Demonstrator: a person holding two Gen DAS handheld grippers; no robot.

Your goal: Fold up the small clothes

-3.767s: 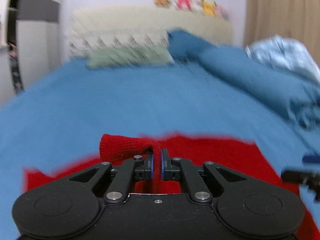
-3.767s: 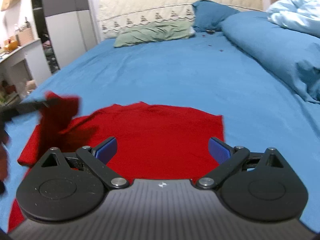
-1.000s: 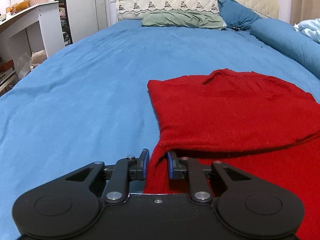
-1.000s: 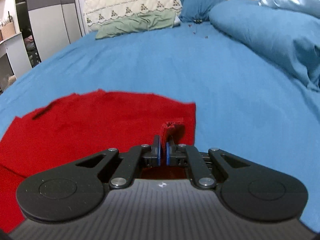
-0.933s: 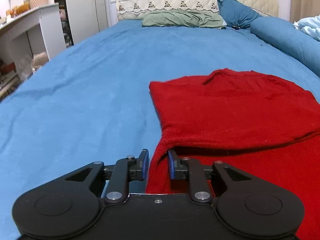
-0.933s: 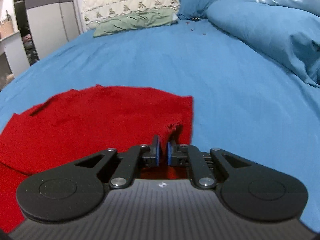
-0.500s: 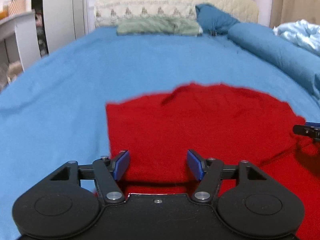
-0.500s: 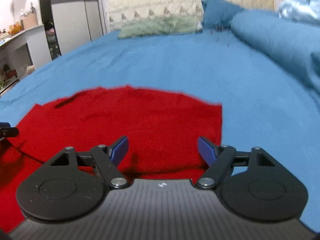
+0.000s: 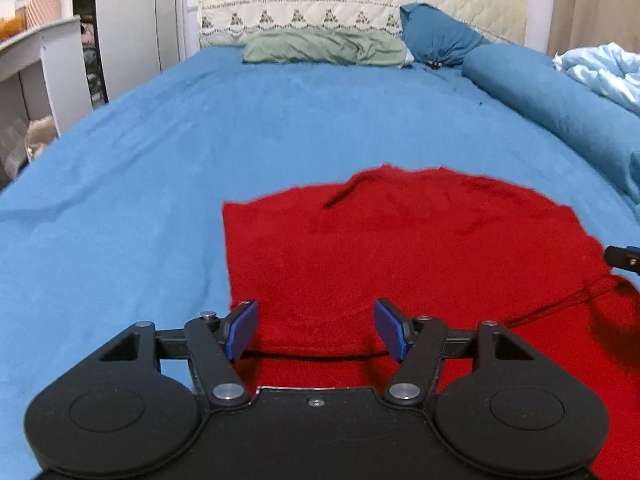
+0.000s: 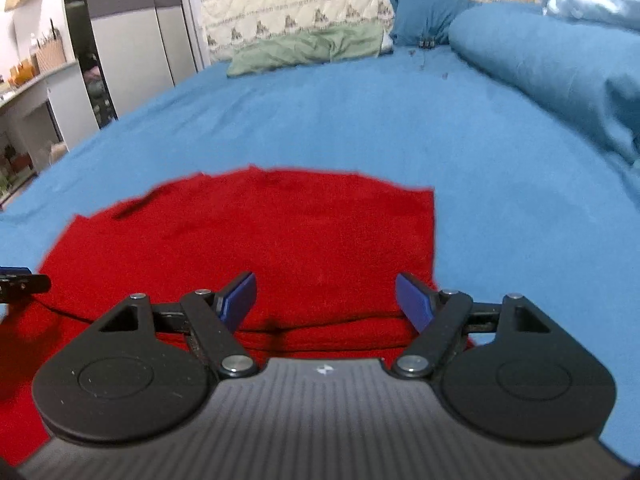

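Note:
A red knit garment (image 9: 400, 248) lies flat on the blue bed sheet (image 9: 160, 160), with a folded-over layer whose edge runs across just ahead of both grippers; it also shows in the right wrist view (image 10: 280, 240). My left gripper (image 9: 316, 330) is open and empty, just above the garment's near left part. My right gripper (image 10: 325, 300) is open and empty over the garment's near right part. A tip of the right gripper shows at the right edge of the left wrist view (image 9: 624, 256). A tip of the left gripper shows at the left edge of the right wrist view (image 10: 20, 282).
A green pillow (image 9: 320, 46) and a blue pillow (image 9: 436, 34) lie at the headboard (image 9: 360, 0). A rolled blue duvet (image 9: 560, 100) and a pale blue quilt (image 9: 600, 68) run along the right side. A white desk and wardrobe (image 9: 60, 60) stand left of the bed.
Both grippers were shut on the garment's edges a second ago. They have since opened, let go and drawn back a little. The garment now lies flat with its layer folded over.

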